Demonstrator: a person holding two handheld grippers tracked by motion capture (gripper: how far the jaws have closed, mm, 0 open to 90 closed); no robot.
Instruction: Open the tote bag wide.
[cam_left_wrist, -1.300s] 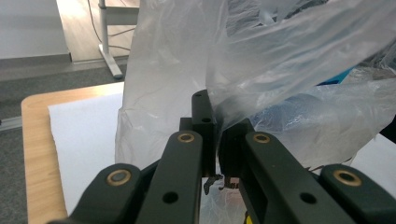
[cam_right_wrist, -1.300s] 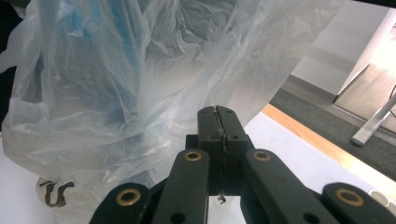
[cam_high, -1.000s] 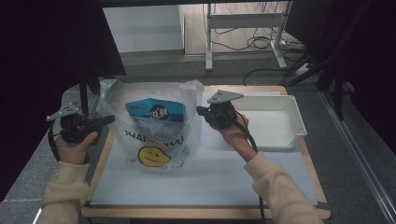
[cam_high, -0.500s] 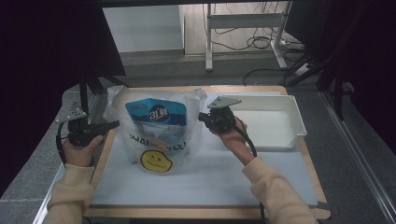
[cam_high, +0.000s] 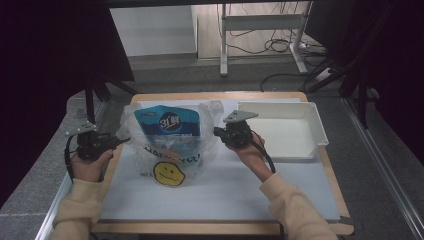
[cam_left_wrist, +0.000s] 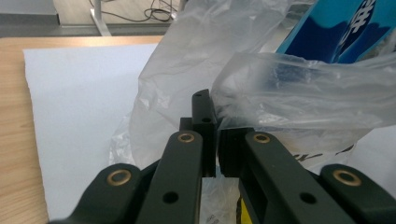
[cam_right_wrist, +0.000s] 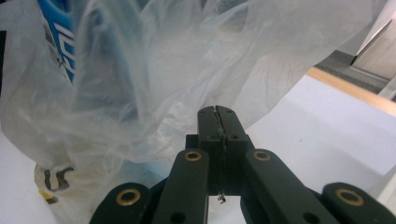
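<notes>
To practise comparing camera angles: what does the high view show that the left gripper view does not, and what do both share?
High view alone: the white tray, the right gripper at the bag's edge, both hands, and the smiley face on the bag. Left gripper view alone: its jaws shut on a fold of the bag's film, seen close up. Both: the clear plastic bag, the blue packet inside it, and the white mat.

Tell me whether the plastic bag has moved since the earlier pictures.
Yes. In the high view the plastic bag, held by the left gripper and right gripper, has sunk: its top edge sat above the white tray's far rim, now level with it.
</notes>
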